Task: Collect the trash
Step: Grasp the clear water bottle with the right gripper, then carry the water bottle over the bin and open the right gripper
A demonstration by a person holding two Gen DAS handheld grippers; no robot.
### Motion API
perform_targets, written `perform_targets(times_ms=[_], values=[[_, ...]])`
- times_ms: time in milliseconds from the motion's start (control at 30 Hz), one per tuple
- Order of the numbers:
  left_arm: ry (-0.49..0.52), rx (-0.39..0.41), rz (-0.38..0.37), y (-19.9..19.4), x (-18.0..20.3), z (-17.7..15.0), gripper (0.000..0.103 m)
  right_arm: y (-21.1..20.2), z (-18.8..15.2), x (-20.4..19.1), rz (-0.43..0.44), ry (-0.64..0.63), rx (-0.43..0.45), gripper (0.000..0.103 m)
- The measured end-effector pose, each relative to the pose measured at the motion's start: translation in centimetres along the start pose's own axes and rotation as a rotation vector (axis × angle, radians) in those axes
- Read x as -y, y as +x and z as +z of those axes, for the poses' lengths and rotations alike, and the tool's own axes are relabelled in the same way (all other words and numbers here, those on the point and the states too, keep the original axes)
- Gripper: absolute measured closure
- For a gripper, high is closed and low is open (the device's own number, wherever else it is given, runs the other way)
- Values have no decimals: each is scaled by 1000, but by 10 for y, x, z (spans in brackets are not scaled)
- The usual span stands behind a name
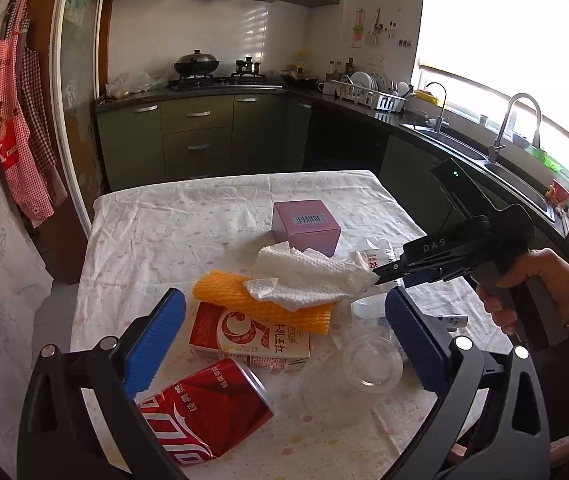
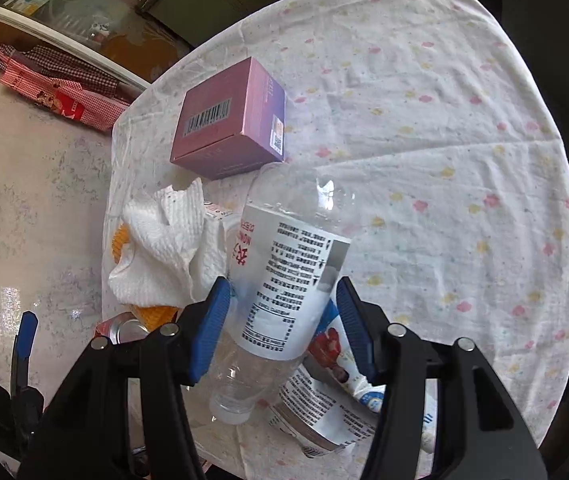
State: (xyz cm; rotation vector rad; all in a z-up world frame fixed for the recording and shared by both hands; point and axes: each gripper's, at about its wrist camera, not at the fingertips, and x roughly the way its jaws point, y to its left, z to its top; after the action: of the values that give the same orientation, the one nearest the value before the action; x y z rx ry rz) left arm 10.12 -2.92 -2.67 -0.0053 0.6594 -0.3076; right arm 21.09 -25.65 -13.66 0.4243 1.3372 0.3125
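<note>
Only the left wrist view shows the red can (image 1: 208, 408), the carton (image 1: 250, 340) and the clear cup (image 1: 368, 364) lying between the wide-apart fingers of the left gripper (image 1: 284, 340); only the right wrist view shows the tube (image 2: 348, 360) and the printed wrapper (image 2: 316, 412). One pink box (image 2: 228, 120), one paper towel (image 2: 164, 240), one orange foam net (image 1: 260, 304). The clear plastic bottle (image 2: 284, 264) lies cap-end toward the camera between the blue pads of the right gripper (image 2: 284, 328); whether they press on it I cannot tell.
</note>
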Motion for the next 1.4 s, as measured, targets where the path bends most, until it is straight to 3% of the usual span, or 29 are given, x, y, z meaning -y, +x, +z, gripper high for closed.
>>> perform_targets(times_ms=[233, 600, 833, 1400], values=[[5, -6, -5, 2, 1, -3, 5, 19, 10, -23, -41, -58, -37, 34], [16, -24, -15, 9, 8, -1, 5, 25, 2, -16, -17, -36, -90, 34], [31, -28, -15, 11, 13, -1, 5, 15, -1, -17, -12, -65, -46, 42], [38, -30, -18, 12, 14, -2, 5, -53, -14, -10, -4, -111, 145, 44]])
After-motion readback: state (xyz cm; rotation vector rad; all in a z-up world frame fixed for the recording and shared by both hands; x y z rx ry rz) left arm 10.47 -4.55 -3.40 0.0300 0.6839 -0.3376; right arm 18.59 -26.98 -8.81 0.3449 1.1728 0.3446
